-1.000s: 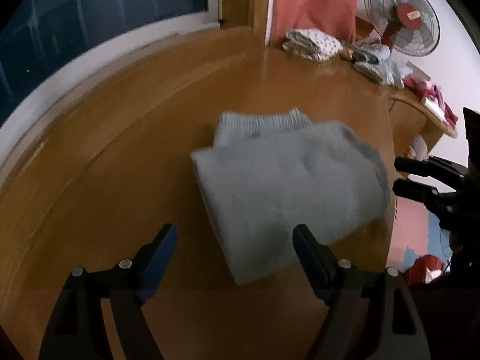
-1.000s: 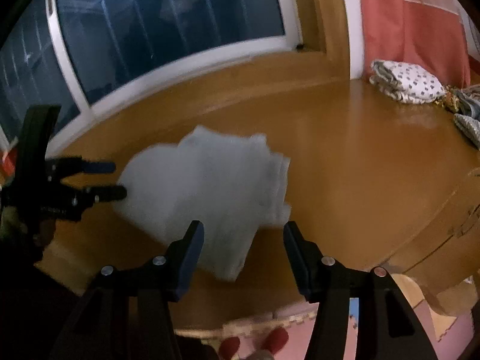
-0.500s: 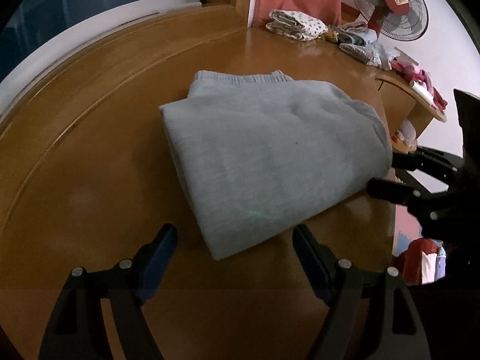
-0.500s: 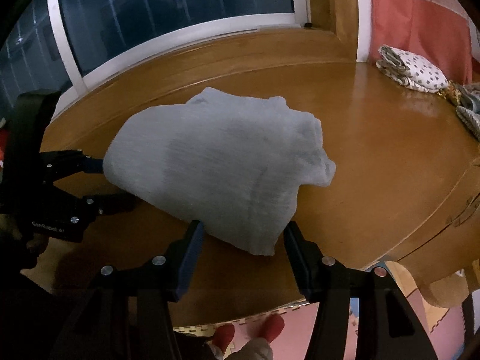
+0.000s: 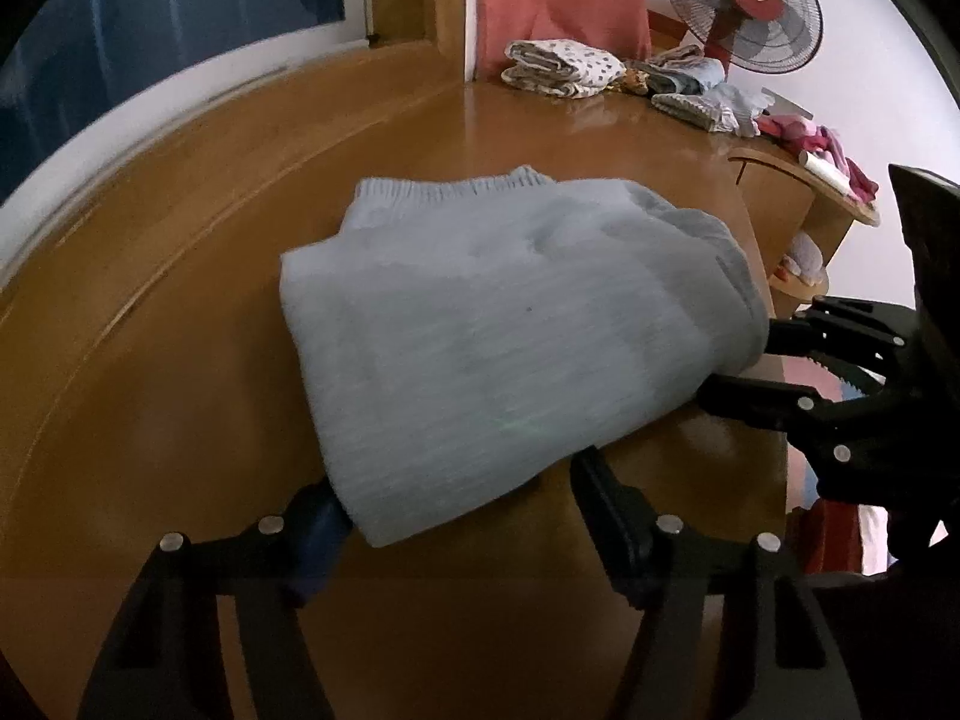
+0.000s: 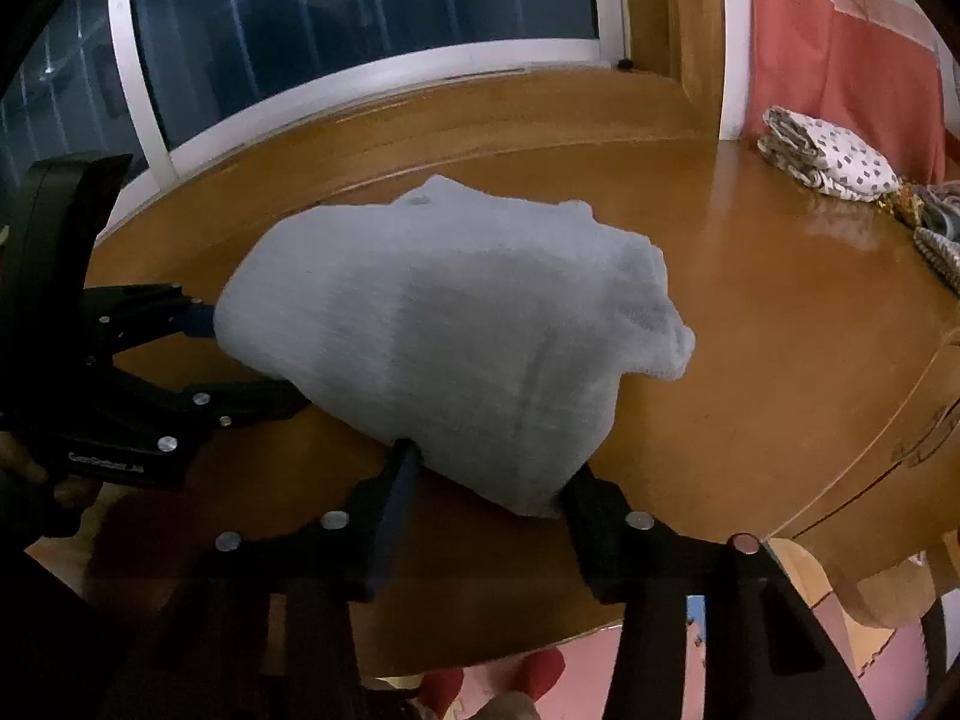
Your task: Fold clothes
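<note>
A folded light grey sweater lies on the brown wooden table, ribbed hem toward the far side. My left gripper straddles its near corner. Its jaws are closing: the left finger is tucked under the cloth, and a sliver of table shows beside the right finger. In the right wrist view the sweater bulges up, and my right gripper is closing with both fingers against its near corner. Each gripper shows in the other's view: the right gripper at the sweater's right end, the left gripper at its left end.
Folded patterned clothes and a loose heap of garments lie at the table's far corner. A standing fan and a red curtain are behind them. A dark window runs along the far edge. The table's rim is just under my right gripper.
Both grippers have come in from short of the sweater to its two near corners, and their jaws have narrowed around the cloth. The sweater now bulges between them.
</note>
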### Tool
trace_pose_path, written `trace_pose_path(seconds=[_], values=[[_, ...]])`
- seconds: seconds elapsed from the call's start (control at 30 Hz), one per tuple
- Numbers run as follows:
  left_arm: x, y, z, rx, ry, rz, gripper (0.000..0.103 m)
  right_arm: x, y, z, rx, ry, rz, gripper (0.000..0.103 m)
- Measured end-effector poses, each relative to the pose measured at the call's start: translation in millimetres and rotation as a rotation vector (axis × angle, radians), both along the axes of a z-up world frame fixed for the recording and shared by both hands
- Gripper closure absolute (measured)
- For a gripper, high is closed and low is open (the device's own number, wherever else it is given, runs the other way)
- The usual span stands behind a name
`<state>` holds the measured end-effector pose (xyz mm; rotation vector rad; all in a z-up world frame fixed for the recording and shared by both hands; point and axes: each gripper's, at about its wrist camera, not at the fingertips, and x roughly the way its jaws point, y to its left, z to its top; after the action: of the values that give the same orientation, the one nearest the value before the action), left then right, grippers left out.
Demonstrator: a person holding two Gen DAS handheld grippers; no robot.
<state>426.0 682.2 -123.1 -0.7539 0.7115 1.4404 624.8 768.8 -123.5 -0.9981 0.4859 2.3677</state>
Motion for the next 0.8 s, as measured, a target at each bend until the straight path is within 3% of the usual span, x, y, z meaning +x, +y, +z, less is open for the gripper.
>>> trace_pose_path(seconds=[0.33,0.5,0.67,0.8], values=[[-1.6,-16.2,30.8,0.027,-0.041,-0.018,0.048,11.1,-8.3,24.4,0.025,0.068,0.0,0.073],[1.7,-27.0,65.0,0.076,-0.086,-0.048,0.05,21.2,-11.0,47.3,0.036,0.128,-0.001,0.075],[2.5,-32.2,92.6,0.11,-0.079,-0.064,0.05,30.2,-3.9,73.3,-0.039,0.214,0.015,0.075],[-2.4,-30.1,104.0,0.108,-0.128,-0.06,0.05,34.2,5.0,89.6,-0.083,0.272,0.0,0.075]])
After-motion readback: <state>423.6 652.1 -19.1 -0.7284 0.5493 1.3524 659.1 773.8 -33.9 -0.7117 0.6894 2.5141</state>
